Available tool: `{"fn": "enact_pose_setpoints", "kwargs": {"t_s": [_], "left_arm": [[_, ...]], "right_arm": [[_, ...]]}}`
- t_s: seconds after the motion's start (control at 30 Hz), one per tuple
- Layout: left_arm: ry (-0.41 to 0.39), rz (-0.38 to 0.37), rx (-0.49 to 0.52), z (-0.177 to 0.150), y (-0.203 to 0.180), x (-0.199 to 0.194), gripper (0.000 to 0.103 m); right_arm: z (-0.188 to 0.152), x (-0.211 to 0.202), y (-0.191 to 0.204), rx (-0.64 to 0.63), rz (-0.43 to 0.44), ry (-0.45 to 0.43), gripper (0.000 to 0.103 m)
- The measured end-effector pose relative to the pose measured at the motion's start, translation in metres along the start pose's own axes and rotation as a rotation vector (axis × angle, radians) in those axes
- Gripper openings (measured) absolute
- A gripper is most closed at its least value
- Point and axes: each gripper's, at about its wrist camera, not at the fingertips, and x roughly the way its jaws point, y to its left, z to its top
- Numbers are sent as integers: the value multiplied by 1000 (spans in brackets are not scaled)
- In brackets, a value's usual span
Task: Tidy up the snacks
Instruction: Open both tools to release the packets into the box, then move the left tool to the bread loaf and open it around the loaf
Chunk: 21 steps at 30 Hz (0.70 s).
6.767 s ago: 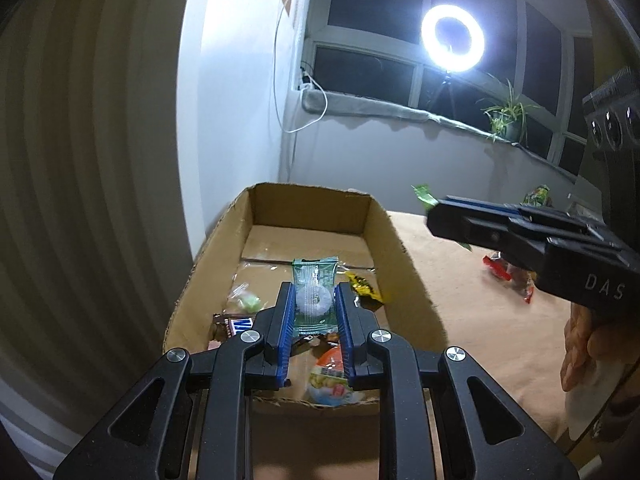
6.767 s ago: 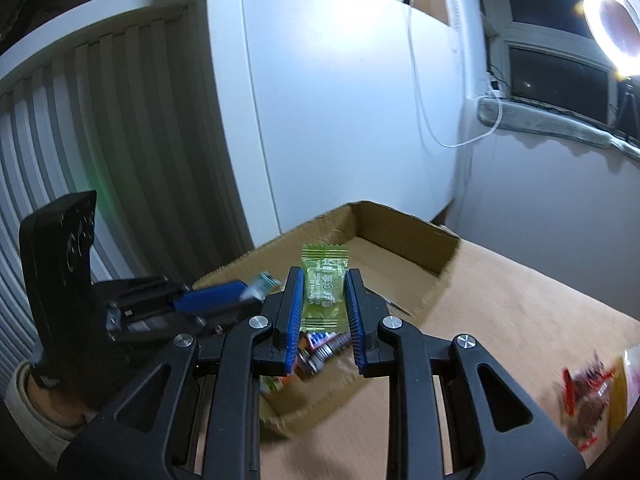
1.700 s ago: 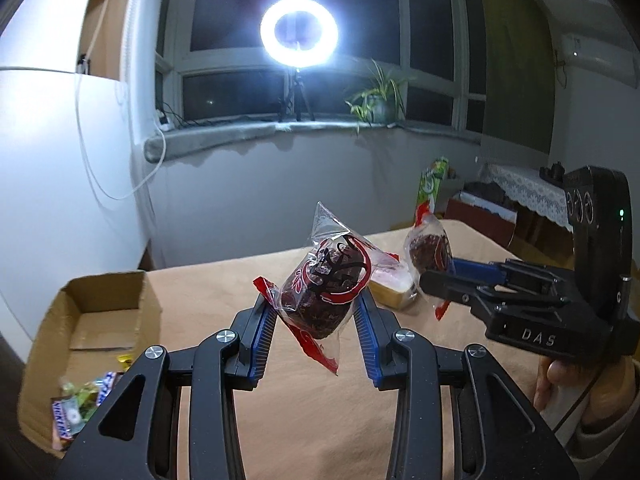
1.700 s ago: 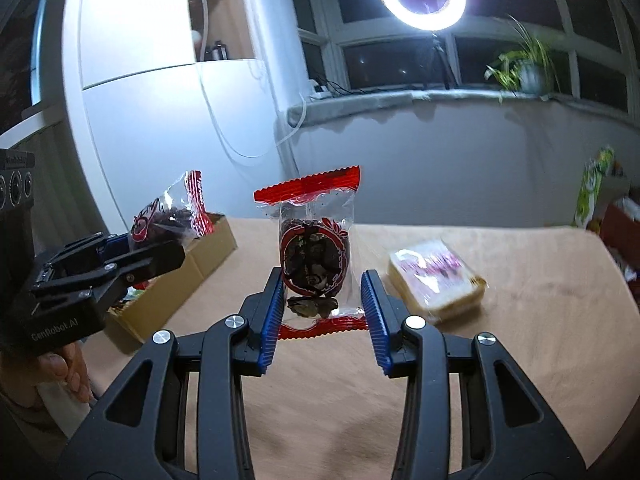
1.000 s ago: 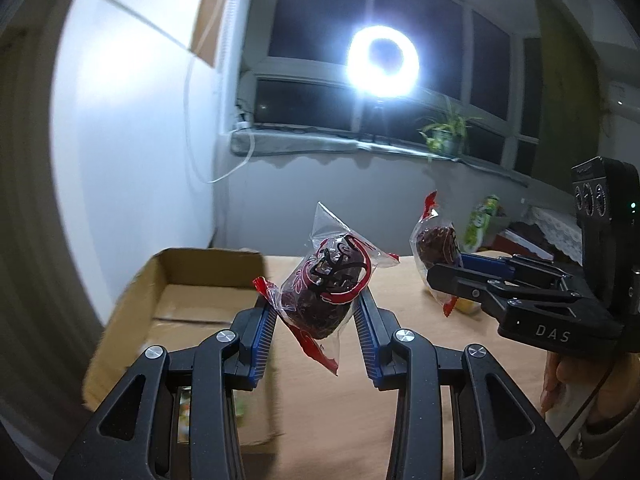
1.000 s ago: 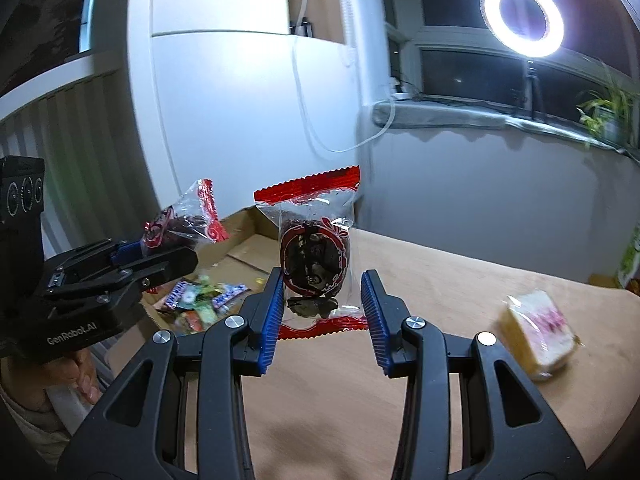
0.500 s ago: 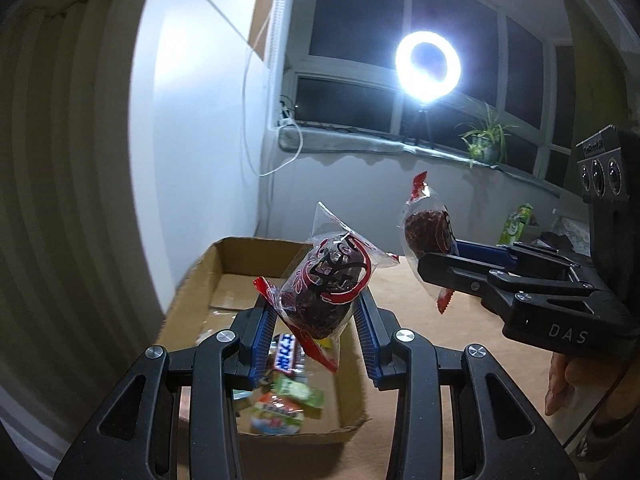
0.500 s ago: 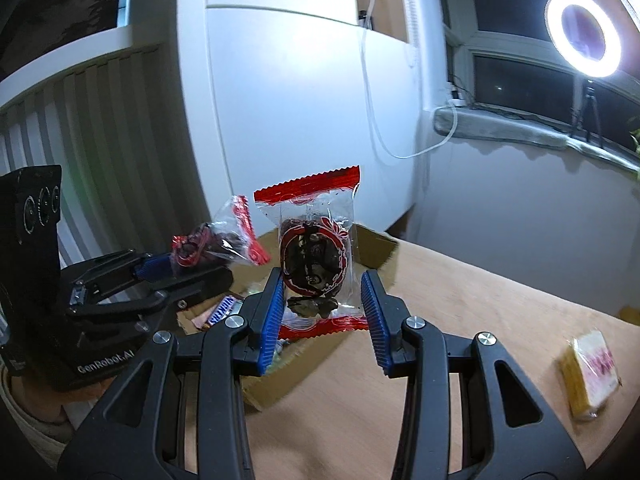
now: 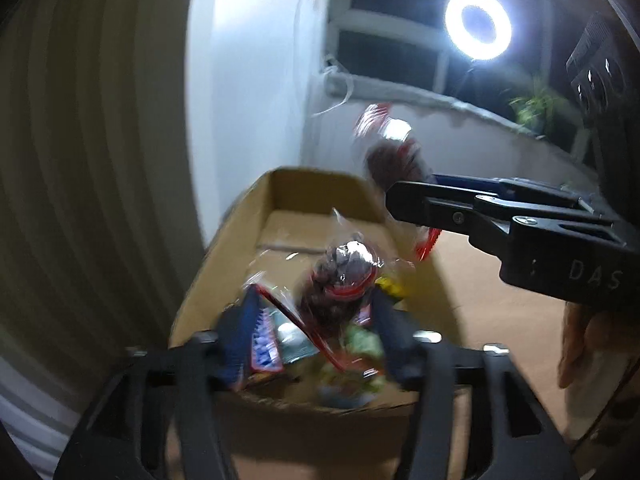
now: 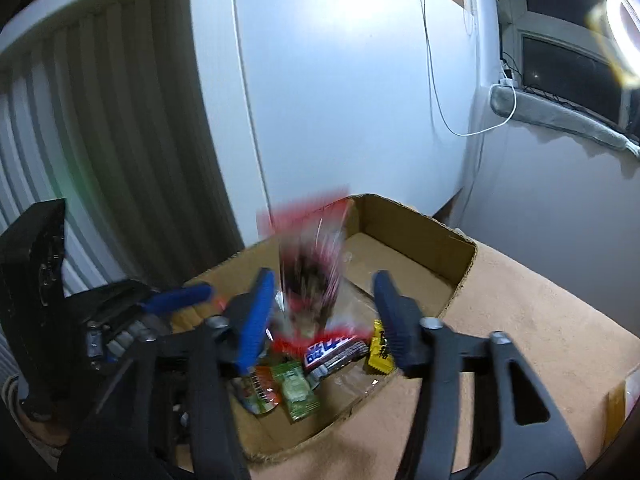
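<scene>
Both grippers hang over the open cardboard box (image 9: 236, 240) (image 10: 460, 276). My left gripper (image 9: 312, 320) has its jaws spread, and a clear red-trimmed packet with a dark snack (image 9: 344, 280) sits loose and blurred between them, above the box. My right gripper (image 10: 324, 304) is also spread wide, and its red-topped dark snack packet (image 10: 312, 264) is a falling blur between the fingers. In the left wrist view the right gripper (image 9: 400, 196) reaches in from the right with that packet (image 9: 392, 148) at its tip. The left gripper (image 10: 176, 296) shows at the left of the right wrist view.
The box holds several wrapped snacks: a blue-white bar (image 10: 336, 350), a yellow packet (image 10: 380, 352), green packets (image 10: 296, 392). It stands on a tan tabletop (image 10: 540, 340) beside a white wall. A ring light (image 9: 478, 26) glares at the window.
Both grippers moved over the box and tilted down. Both sets of jaws have opened, and the two dark snack packets are dropping out of their grip.
</scene>
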Motion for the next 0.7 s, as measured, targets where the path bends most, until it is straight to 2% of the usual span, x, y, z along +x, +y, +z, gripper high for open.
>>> {"fn": "enact_pose_setpoints", "kwargs": {"t_s": [0.1, 0.47, 0.7], "left_arm": [[-9, 39, -20, -6, 7, -4, 75], [-32, 71, -15, -4, 10, -22, 75], [-47, 71, 27, 9, -13, -22, 76]], "right_arm": [[-8, -7, -4, 23, 2, -26, 70], [-33, -40, -9, 47, -51, -49, 70], [-46, -60, -24, 66, -91, -70, 75]]}}
